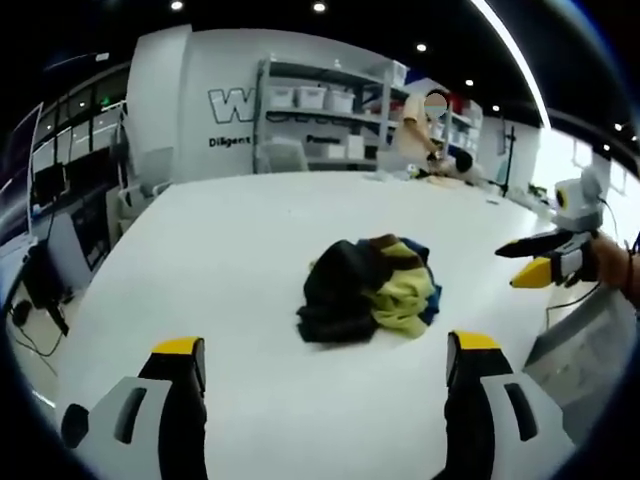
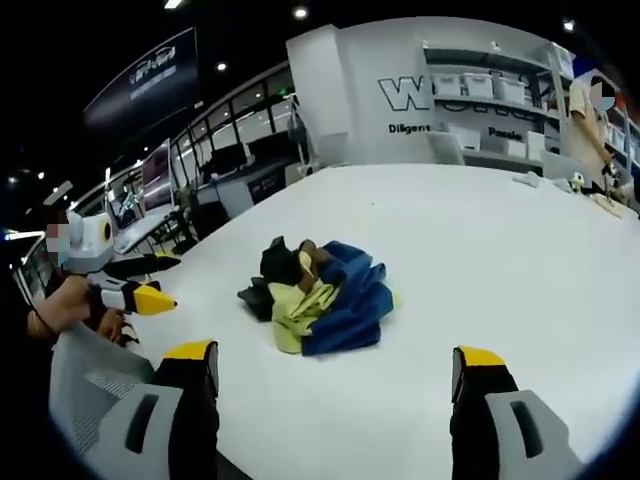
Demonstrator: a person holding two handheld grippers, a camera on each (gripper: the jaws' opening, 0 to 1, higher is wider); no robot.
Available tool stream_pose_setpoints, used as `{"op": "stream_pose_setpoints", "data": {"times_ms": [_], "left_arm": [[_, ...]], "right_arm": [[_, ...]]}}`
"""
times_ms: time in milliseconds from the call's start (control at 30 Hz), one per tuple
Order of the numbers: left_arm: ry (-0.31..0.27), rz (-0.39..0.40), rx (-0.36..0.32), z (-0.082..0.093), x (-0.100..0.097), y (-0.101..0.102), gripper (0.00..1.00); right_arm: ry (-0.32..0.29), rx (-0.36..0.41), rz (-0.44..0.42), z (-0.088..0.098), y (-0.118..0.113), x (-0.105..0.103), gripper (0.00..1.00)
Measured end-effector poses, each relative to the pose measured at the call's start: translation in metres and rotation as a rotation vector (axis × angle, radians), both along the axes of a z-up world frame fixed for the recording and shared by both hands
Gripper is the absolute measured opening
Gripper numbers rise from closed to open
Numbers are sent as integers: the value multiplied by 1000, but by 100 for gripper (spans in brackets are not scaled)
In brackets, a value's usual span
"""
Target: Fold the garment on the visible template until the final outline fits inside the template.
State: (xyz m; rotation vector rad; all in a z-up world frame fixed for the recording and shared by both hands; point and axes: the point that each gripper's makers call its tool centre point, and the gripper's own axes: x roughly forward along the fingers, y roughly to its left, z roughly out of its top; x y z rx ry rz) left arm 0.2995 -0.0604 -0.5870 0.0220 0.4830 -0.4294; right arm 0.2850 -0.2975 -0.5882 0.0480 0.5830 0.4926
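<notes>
Item: crumpled garment on white table, both grippers standing off, no fold begun.

Table (image 1: 230,240): broad, white, bare around the heap; no template outline made out on it. Garment (image 1: 368,288): bunched in a loose mound near mid-table, black, yellow and blue cloth tangled together, lying free, touched by neither gripper; likely dropped in a pile for spreading out first. No clear heading or long axis readable; heap roughly round, slightly wider than deep in the left gripper view, blue part (image 2: 350,300) to the right in the right gripper view. Left gripper (image 1: 325,365): held near side of the heap, jaws spread wide, empty. Right gripper (image 2: 335,370): likewise short of the heap, jaws spread, empty, apparently poised to seek an edge.
</notes>
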Motion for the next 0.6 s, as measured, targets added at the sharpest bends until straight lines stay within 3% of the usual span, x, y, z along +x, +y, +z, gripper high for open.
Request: {"op": "stream_pose_setpoints", "data": {"times_ms": [600], "left_arm": [[-34, -21, -7, 20, 22, 11, 90]], "right_arm": [[-53, -24, 73, 26, 19, 28, 85]]}}
